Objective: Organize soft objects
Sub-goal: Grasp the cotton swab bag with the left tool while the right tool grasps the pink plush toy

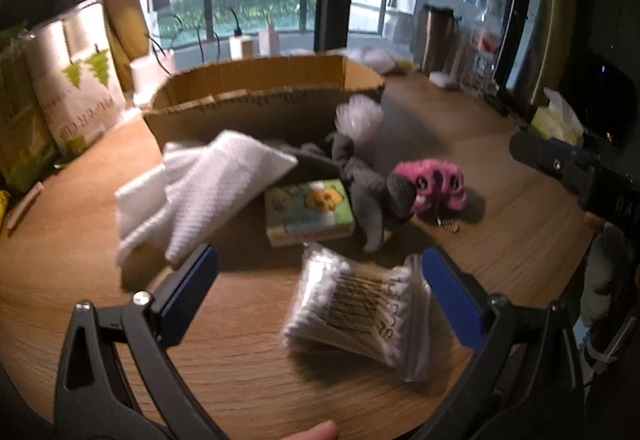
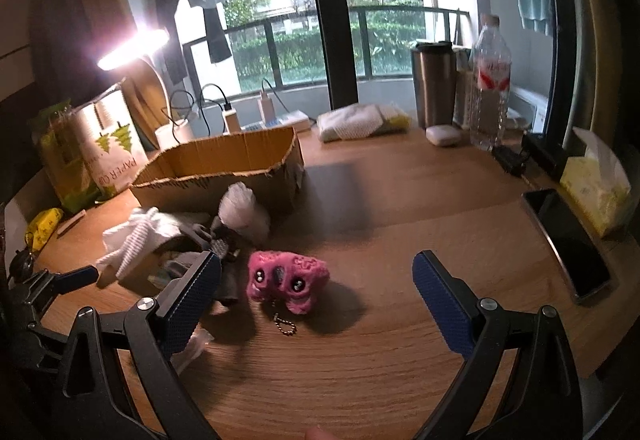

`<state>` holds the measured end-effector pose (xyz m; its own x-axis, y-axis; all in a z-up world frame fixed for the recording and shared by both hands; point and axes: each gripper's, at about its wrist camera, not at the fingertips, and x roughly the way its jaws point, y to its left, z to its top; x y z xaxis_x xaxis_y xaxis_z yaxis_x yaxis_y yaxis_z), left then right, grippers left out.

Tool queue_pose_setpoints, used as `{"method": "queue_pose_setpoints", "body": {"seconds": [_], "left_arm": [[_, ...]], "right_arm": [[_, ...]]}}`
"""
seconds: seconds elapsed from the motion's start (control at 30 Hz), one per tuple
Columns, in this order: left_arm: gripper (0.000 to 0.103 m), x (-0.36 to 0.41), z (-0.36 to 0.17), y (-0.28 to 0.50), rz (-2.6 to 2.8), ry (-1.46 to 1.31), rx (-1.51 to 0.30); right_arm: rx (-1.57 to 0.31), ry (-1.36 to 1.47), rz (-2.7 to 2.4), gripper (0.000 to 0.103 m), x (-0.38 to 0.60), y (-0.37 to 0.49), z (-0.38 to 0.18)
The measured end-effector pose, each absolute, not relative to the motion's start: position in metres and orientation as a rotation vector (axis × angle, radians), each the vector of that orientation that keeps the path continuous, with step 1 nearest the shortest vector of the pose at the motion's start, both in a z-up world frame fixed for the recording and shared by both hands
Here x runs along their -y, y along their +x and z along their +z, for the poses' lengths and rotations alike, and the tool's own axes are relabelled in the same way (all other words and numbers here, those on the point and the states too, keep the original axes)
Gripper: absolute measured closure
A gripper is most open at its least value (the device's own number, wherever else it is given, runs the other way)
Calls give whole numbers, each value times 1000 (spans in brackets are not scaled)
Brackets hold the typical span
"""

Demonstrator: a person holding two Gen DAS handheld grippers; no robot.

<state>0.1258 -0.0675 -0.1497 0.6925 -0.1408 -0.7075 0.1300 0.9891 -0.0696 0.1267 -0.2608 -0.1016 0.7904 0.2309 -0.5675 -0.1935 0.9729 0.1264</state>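
Observation:
A clear bag of cotton swabs [image 1: 358, 310] lies on the wooden table between the fingers of my open left gripper [image 1: 320, 294]. Beyond it lie a white cloth [image 1: 204, 196], a small tissue pack [image 1: 310, 212], a grey plush [image 1: 372, 180] and a pink plush toy [image 1: 434, 182] with a ball chain. An open cardboard box [image 1: 264, 96] stands behind them. My right gripper [image 2: 318, 298] is open and empty, with the pink plush toy [image 2: 286, 278] just ahead between its fingers. The box [image 2: 224, 168] and the white cloth [image 2: 136, 236] show at left there.
Paper-cup packs [image 1: 76, 96] and a lit lamp [image 2: 134, 48] stand at the left. A steel tumbler [image 2: 434, 84], a water bottle [image 2: 490, 84], a white case [image 2: 442, 135], a phone [image 2: 566, 240] and a tissue box [image 2: 596, 188] sit at the right. Folded cloths [image 2: 360, 122] lie by the window.

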Motion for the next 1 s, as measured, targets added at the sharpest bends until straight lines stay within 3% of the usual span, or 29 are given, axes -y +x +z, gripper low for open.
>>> {"method": "queue_pose_setpoints", "body": {"seconds": [0.63, 0.8, 0.9, 1.0], "left_arm": [[2, 84, -197, 158, -202, 48, -960], [14, 75, -194, 158, -200, 47, -953], [18, 73, -193, 157, -207, 49, -949], [23, 70, -191, 155, -212, 48, -944]], "right_arm": [[-749, 77, 267, 5, 258, 177, -141], [-786, 73, 298, 6, 248, 189, -147], [-819, 71, 310, 17, 242, 197, -153], [-843, 60, 311, 19, 236, 201, -157]]}}
